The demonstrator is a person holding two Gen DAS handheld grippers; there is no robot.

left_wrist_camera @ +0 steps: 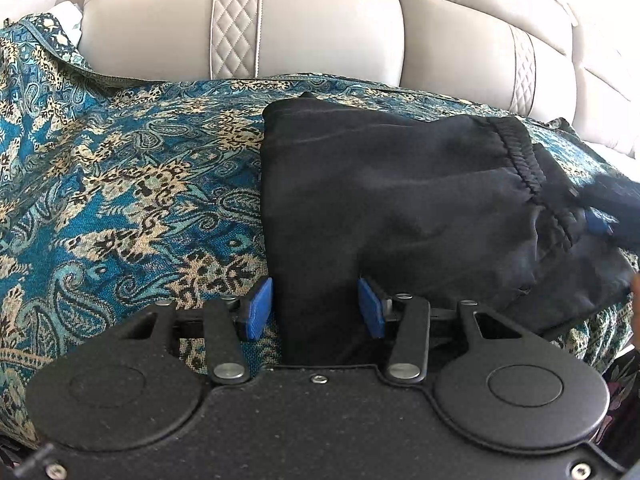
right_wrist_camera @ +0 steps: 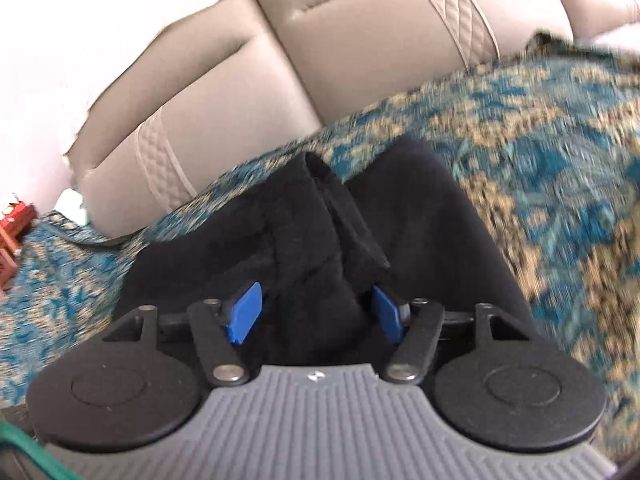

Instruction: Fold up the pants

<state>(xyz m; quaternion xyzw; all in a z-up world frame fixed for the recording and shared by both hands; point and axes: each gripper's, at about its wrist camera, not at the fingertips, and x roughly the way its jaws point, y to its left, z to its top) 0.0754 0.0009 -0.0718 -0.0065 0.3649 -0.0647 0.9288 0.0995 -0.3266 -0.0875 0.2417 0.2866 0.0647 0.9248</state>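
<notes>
On a teal paisley throw spread over a beige sofa, black pants folded into a compact bundle, elastic waistband toward the right. Near the bundle's left edge, left gripper: jaws spread, blue pads either side of a dark fold, no visible squeeze. Farther right, right gripper at the waistband end: jaws spread wide around bunched black cloth, blue pads not pressing it. Right wrist view blurred.
</notes>
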